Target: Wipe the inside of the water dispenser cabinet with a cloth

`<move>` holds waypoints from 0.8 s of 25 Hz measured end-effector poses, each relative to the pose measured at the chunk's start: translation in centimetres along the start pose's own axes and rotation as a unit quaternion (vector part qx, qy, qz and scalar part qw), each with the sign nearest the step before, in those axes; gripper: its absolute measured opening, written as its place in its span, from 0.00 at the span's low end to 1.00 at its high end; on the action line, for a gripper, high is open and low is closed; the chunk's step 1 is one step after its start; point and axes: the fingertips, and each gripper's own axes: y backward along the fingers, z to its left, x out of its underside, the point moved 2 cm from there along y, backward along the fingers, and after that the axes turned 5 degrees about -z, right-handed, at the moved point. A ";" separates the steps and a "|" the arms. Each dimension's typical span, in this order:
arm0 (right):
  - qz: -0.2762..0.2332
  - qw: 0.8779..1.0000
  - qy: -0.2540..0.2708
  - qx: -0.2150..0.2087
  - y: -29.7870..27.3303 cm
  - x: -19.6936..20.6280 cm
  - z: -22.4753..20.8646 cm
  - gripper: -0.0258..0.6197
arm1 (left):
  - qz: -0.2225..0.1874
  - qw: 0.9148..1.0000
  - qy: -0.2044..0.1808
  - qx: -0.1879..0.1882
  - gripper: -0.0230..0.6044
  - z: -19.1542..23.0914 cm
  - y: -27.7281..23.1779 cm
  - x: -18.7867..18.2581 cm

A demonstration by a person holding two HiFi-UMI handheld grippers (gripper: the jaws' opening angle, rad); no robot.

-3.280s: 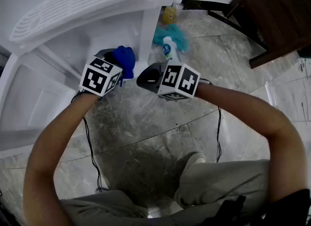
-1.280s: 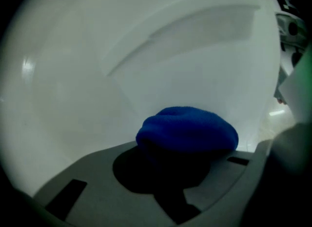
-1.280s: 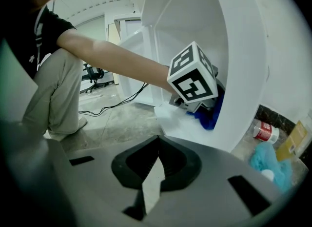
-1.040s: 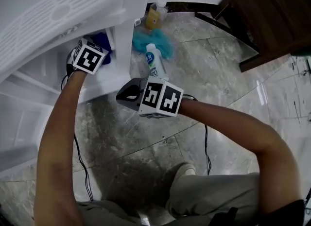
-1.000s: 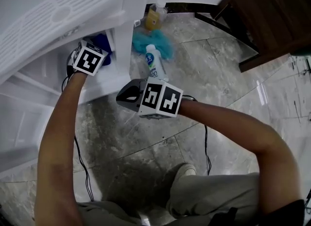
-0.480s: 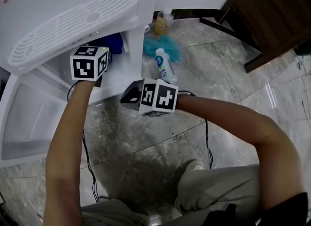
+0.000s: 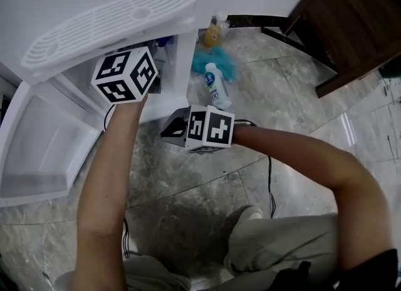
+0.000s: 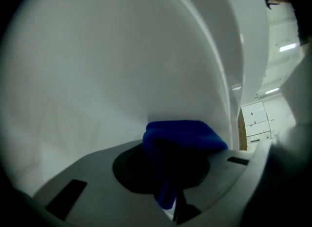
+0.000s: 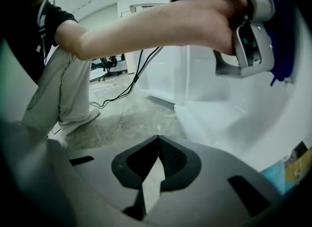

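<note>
Left hand-held gripper (image 8: pixel 170 172) on blue cloth (image 8: pixel 183 134); bottle label (image 7: pixel 214 84) illegible.

The cabinet (image 7: pixel 185 45) is shown as smooth white plastic with a faint sheen. The grille (image 7: pixel 106 27) on top of it is moulded in the same plastic. Inside the cabinet, a blue cloth (image 8: pixel 183 135) is seen as soft, plush fabric. The left gripper (image 8: pixel 168 162) and right gripper (image 9: pixel 157 157) are made of matt grey plastic, with finely dimpled black pads (image 9: pixel 176 161). In front of the cabinet, the floor (image 7: pixel 188 183) is laid in glossy, polished grey stone-look tile. To the cabinet's right are seen a glossy white plastic bottle (image 7: pixel 216 86), a fluffy teal rag (image 7: pixel 213 61) and dark matt wood panelling (image 7: pixel 351 20).
</note>
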 end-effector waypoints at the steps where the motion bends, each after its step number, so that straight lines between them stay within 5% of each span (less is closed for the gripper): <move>1: 0.003 1.000 -0.003 0.002 0.3 0.5 0.0 0.04 | -0.006 1.000 -0.004 -0.004 0.13 0.0 -0.1 -0.2; 20: 0.017 0.999 -0.023 0.015 3.3 4.9 -0.2 0.04 | -0.030 0.997 -0.019 -0.073 0.13 3.4 -3.4 0.4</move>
